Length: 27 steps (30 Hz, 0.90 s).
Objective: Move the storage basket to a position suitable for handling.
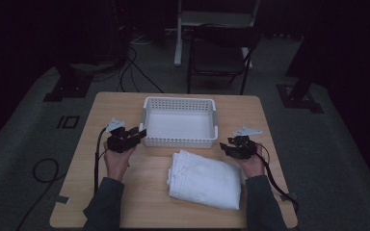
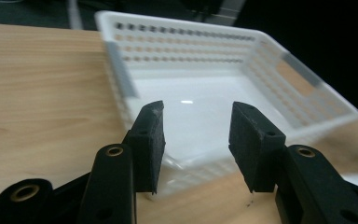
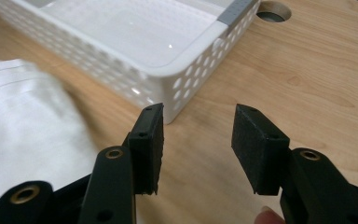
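White basket [image 1: 180,122] at the far middle of the table [image 1: 125,192], bare inside, long side toward the person. Folded white cloth [image 1: 205,178] just in front of the basket, a narrow strip of wood between the two, lying slightly askew with its right end nearer the person. Beyond the table, a dark chair [image 1: 219,53] and cables on the grey floor, well apart from the work.

Bare wood to the left of the cloth and along the near edge; narrower bare margin to the right of it. Round hole [image 3: 273,11] in the tabletop past the basket's corner in the right gripper view.

Left gripper [image 1: 136,133] just beside the basket's left end, near its front corner, aimed into the basket [image 2: 191,60]; whether touching the rim cannot be told. In its own view [image 2: 196,140], jaws wide apart, nothing between them, the basket's near wall right under the tips.

Right gripper [image 1: 228,148] near the cloth's far right corner and close by the basket's right front corner, apart from both. In its own view [image 3: 198,144], jaws wide apart and holding nothing, basket corner [image 3: 177,88] ahead, cloth [image 3: 23,135] off to the left, plain wood beneath
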{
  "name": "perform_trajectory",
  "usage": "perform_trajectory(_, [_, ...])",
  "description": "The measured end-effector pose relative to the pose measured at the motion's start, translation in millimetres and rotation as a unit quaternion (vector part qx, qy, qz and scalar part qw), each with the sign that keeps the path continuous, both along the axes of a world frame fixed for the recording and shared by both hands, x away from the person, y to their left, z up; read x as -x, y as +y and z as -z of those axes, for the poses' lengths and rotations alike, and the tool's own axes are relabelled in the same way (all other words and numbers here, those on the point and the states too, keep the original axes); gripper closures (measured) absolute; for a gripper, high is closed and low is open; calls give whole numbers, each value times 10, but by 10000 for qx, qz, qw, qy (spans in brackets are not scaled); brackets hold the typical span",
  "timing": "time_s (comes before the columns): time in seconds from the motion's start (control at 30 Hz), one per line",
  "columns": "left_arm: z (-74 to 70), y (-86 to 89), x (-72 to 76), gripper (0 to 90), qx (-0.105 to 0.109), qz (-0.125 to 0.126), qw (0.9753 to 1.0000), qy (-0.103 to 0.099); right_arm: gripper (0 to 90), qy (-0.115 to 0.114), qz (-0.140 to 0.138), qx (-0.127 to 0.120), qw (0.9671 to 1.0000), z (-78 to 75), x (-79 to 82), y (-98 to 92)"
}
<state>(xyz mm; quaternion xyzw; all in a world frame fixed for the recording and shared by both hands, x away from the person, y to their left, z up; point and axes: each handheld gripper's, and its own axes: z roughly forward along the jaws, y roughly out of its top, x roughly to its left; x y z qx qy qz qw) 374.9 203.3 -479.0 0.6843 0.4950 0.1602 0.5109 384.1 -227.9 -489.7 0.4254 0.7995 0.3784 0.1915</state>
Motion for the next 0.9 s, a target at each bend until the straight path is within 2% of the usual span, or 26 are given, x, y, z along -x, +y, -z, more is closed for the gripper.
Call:
perform_trajectory(0.1, [24,-105,103,546,-1,247,9997,1,538,47,-59,-135,9999,-34,141,-19])
perform_trajectory(0.23, [85,-278,236,532,138,506,9986,90,539,103,-75,-79,9999,-7,315,-10])
perform_trajectory(0.3, [118,-404,293,500,11,694,9975,149,523,111,-47,-26,9999,17,418,7])
perform_trajectory(0.4, [163,-612,421,483,-429,845,9955,-11,483,46,-58,18,10000,30,543,26])
perform_trajectory(0.47, [207,-741,516,471,-684,986,9928,-63,453,20,-76,37,10000,13,639,30])
perform_trajectory(0.57, [254,-849,617,460,-722,1160,9906,-44,421,-43,-141,19,9999,-16,797,10])
perform_trajectory(0.63, [298,-900,663,452,-545,1369,9890,126,425,-38,-145,-43,9999,-8,880,-18])
perform_trajectory(0.8, [386,-967,764,451,-549,1504,9869,216,437,35,-84,-126,9999,90,1135,-101])
perform_trajectory(0.9, [426,-973,831,436,-620,1563,9852,318,440,118,-201,-96,9997,115,1264,-156])
